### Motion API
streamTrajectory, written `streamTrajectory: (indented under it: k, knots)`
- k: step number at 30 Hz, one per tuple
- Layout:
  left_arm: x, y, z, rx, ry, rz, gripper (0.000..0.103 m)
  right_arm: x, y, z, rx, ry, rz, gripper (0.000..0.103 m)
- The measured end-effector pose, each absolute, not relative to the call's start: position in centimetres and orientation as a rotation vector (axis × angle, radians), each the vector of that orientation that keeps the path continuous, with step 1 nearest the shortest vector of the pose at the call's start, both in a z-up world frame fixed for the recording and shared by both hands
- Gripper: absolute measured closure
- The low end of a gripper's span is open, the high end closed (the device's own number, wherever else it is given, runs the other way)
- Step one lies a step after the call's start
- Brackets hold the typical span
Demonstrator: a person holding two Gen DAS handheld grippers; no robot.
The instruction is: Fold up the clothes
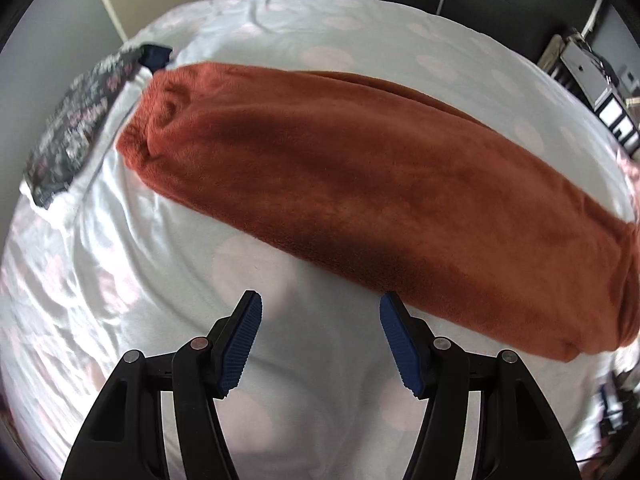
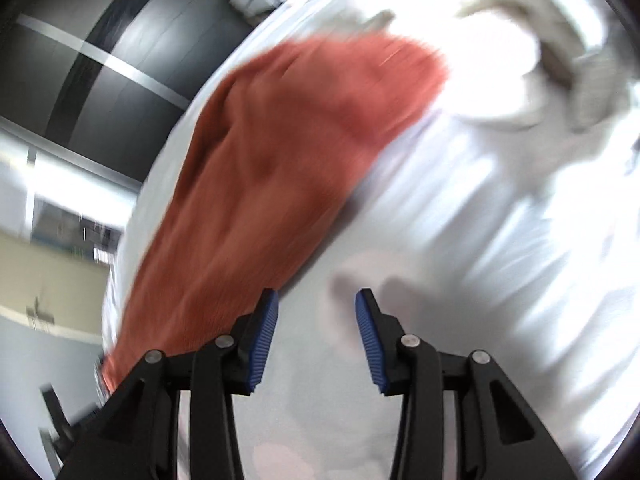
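My left gripper [image 1: 320, 340] and right gripper [image 2: 316, 336] both hang released, nothing between their pads. Just ahead the rust fleece garment [image 1: 360, 184] lies folded lengthwise on the bed sheet [image 1: 140, 248], probably ready for a crosswise fold.

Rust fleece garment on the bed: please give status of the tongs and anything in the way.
Left tongs open, empty. Right tongs open, empty. Rust fleece garment folded long on bedsheet. Dark floral garment at its far end, apart.
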State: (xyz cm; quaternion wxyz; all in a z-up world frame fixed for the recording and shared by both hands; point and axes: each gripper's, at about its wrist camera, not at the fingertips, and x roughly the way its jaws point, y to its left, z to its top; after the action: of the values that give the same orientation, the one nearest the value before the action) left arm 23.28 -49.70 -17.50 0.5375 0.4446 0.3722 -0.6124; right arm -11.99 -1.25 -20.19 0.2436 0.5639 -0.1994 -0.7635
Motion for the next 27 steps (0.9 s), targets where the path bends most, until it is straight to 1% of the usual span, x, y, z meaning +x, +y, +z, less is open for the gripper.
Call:
streamTrajectory:
  k: [2, 6, 7, 10, 14, 17, 20, 24, 27]
  knots:
    - [23.4, -51.5, -18.5, 1.046, 0.885, -1.433, 0.040, -13.0, 0.9, -19.8, 1.512, -0.603, -2.152, 0.063]
    - [24.9, -53.2, -20.5, 0.970, 1.002, -1.381, 0.040, -14.7, 3.3, -19.8, 1.527, -0.656, -2.208, 0.062]
    - [25.5, -54.4, -21.4, 0.949, 1.039, -1.373, 0.040, -14.8, 3.3, -20.2, 1.538, -0.669, -2.196, 0.062]
    - [27.4, -54.6, -21.9, 0.884, 1.126, -1.354, 0.040, -14.8, 1.3, -21.5, 1.583, -0.655, -2.100, 0.062]
    - [29.7, -55.5, -22.4, 0.803, 1.166, -1.332, 0.040, -14.0, -2.7, -22.2, 1.595, -0.534, -2.023, 0.062]
    - [31.6, -56.8, -22.5, 0.740, 1.169, -1.311, 0.040, -13.5, -4.8, -21.8, 1.562, -0.427, -2.027, 0.062]
    - [33.4, -57.6, -22.8, 0.671, 1.209, -1.284, 0.040, -12.8, -6.4, -21.4, 1.529, -0.328, -2.049, 0.062]
    - [35.4, -58.6, -23.4, 0.590, 1.286, -1.258, 0.040, -12.6, -8.1, -21.6, 1.512, -0.257, -2.048, 0.062]
    - [36.2, -59.3, -23.7, 0.568, 1.308, -1.270, 0.040, -12.9, -8.8, -22.2, 1.505, -0.215, -2.059, 0.062]
